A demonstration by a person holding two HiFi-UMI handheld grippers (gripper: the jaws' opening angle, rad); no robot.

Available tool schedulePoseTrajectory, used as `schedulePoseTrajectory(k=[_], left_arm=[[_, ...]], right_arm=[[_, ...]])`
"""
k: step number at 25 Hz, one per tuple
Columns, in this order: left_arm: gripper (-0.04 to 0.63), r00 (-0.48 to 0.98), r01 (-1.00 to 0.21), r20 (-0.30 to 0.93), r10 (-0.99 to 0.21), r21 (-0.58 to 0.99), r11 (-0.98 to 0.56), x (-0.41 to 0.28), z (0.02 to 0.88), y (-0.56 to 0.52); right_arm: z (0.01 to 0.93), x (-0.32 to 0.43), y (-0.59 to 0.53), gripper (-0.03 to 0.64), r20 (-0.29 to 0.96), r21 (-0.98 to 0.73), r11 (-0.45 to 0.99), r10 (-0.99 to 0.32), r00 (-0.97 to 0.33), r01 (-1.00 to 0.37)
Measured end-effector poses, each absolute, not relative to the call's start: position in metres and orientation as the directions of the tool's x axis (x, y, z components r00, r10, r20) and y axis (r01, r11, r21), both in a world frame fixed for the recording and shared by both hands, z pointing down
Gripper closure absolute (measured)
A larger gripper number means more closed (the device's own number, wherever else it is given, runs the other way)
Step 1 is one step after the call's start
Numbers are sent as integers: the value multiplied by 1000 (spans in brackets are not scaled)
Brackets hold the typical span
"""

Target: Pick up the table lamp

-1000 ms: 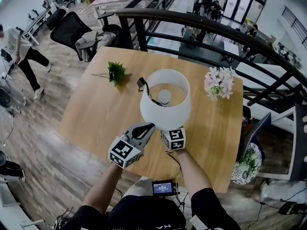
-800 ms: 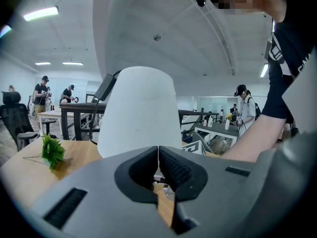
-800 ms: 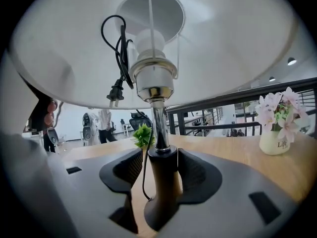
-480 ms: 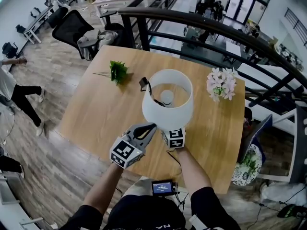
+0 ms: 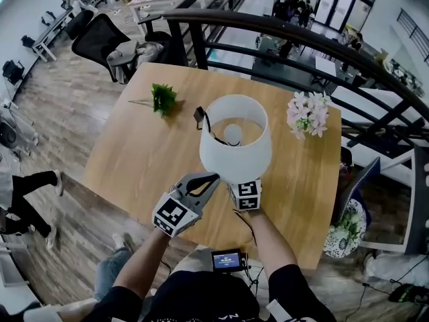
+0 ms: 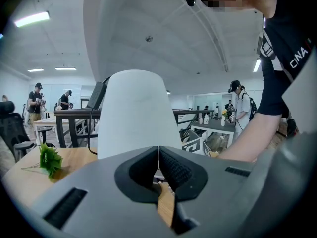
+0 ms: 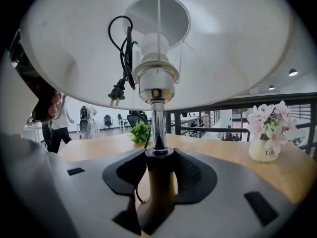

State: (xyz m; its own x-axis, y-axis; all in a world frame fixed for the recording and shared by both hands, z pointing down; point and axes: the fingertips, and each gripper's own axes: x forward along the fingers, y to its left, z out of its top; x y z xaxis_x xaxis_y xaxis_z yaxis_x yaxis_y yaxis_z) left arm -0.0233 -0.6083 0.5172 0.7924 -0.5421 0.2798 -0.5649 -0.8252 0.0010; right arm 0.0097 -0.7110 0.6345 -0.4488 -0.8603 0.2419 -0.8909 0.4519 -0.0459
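Under both tongs: wooden table (image 5: 127, 159). On it, table lamp (image 5: 236, 143) upright, long axis vertical, white shade overhanging right gripper (image 7: 159, 160). Right jaws have just been closing and now clamp lamp stem (image 7: 158, 195) between pads. left gripper (image 6: 158, 158): jaws together, empty, shade just ahead. Right hand nearer; next move likely straight lift.

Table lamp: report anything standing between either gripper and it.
Nothing visible. The right gripper has just been closing its jaws and grips the wooden stem of the table lamp under its shade. The left gripper, shut and empty, points at the shade with nothing between.
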Motion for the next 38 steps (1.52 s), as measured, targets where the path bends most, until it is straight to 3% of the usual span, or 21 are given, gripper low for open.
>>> schedulePoseTrajectory(k=[14,15,17,19,20,23,28,38], left_arm=[[577,841,-497,208,-499,-68,-865,-1,478,-574],[577,841,-510,162,-516,-83,-856,-5,466,-569],[577,761,-647,43,-648,-33,-762,-44,435,-574],[578,623,-781,14,-782,55,-622,-115,418,-623],[578,607,-792,27,-794,94,-603,-139,419,-663],[578,709,-696,51,-703,211,-687,-120,420,-756],[578,856,-516,82,-510,107,-850,-43,394,-738],[578,858,-513,46,-511,94,-853,-7,378,-703]], right_arm=[[575,28,-686,431,93,-56,433,-895,-436,-900],[568,30,-684,433,72,-55,428,-899,-431,-902],[552,32,-675,432,26,-48,427,-903,-428,-903],[531,34,-662,431,-22,-32,442,-897,-441,-897],[519,34,-655,432,-47,-23,451,-892,-450,-892],[497,25,-629,433,-86,11,484,-871,-483,-875],[476,8,-616,433,-123,48,517,-846,-519,-854],[487,35,-595,432,37,12,523,-852,-522,-852]])
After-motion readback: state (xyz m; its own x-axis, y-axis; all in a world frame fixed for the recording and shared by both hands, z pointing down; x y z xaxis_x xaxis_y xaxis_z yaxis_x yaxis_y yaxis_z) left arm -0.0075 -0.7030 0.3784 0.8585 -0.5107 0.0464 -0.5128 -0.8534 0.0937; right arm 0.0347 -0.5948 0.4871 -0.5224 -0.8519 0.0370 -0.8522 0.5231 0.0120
